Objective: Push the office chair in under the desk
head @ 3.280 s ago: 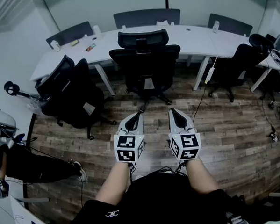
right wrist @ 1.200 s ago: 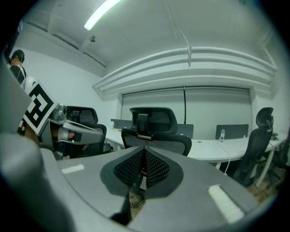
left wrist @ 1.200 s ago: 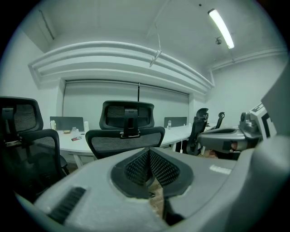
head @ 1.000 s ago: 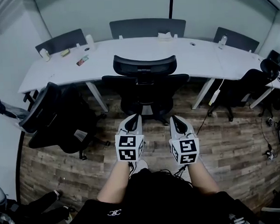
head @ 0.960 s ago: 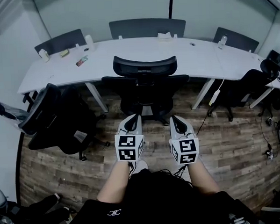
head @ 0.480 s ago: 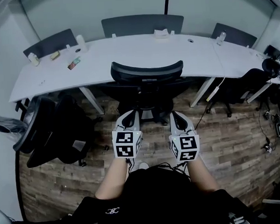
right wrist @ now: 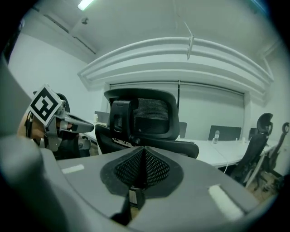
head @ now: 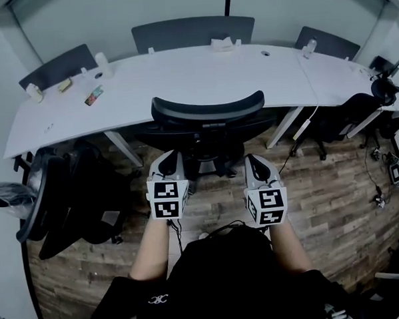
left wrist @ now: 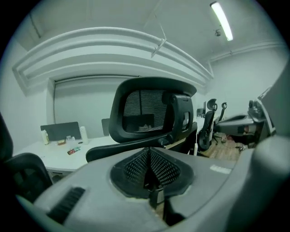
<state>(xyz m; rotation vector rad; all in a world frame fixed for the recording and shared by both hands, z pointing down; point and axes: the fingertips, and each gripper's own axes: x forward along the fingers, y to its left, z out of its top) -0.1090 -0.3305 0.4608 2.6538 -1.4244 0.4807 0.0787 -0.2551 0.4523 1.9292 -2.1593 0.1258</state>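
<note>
The black mesh office chair [head: 207,109] stands at the white curved desk [head: 182,76]; its seat is mostly under the desktop and its headrest is at the desk edge. My left gripper [head: 166,158] is close behind the left side of the chair back, and my right gripper [head: 254,162] behind the right side. Contact with the chair cannot be told. In the left gripper view the left gripper [left wrist: 148,159] has its pads together, just opening a crack, nothing between them, and the chair back [left wrist: 145,111] rises ahead. The right gripper [right wrist: 144,157] is shut and empty before the chair [right wrist: 145,117].
Another black chair [head: 61,196] stands at the left and one more [head: 357,110] at the far right. A bottle [head: 102,63], small items [head: 93,96] and a tissue box [head: 221,41] lie on the desk. A cable [head: 298,135] hangs by the right desk leg.
The chair has rolled forward until its seat is under the desk. Both grippers followed it forward, and the left one has shifted a little to the left.
</note>
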